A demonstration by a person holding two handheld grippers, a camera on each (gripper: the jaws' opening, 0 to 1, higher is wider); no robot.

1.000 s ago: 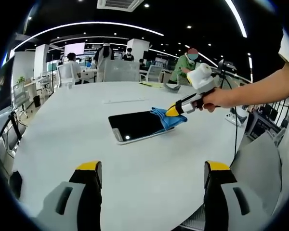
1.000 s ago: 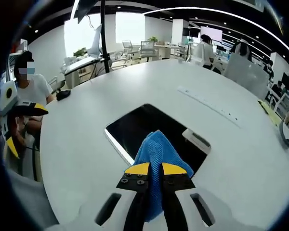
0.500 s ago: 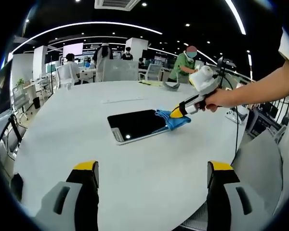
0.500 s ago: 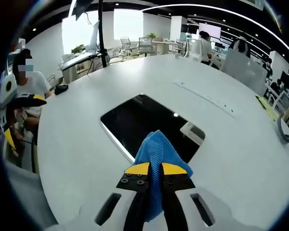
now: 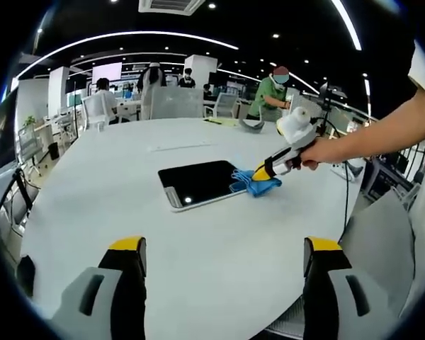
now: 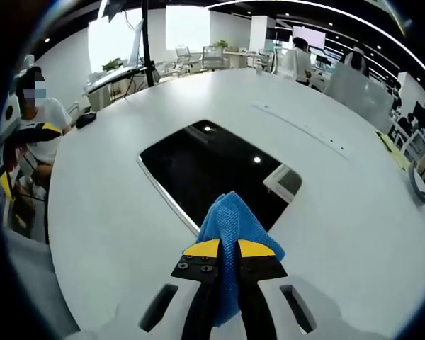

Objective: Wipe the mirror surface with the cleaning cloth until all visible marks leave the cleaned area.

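A dark rectangular mirror (image 5: 195, 183) (image 6: 211, 170) lies flat on the white round table (image 5: 163, 234) (image 6: 113, 212), reflecting ceiling lights. A blue cleaning cloth (image 5: 252, 183) (image 6: 231, 221) rests on the mirror's right edge, with my right gripper (image 5: 259, 173) (image 6: 229, 249) shut on it, held by a person's hand (image 5: 319, 150). My left gripper (image 5: 223, 248) hovers open over the table's near edge, well short of the mirror, nothing between its yellow-tipped fingers (image 5: 127, 245).
A long flat strip (image 5: 183, 148) (image 6: 301, 128) lies on the table beyond the mirror. People sit and stand at desks behind. A chair (image 5: 382, 234) stands at the table's right side; cables and a small white device (image 5: 340, 172) sit near the right edge.
The right gripper has drawn the cloth off the mirror's middle toward its right edge and lower; the mirror shows more bare surface. The left gripper stayed open and almost still.
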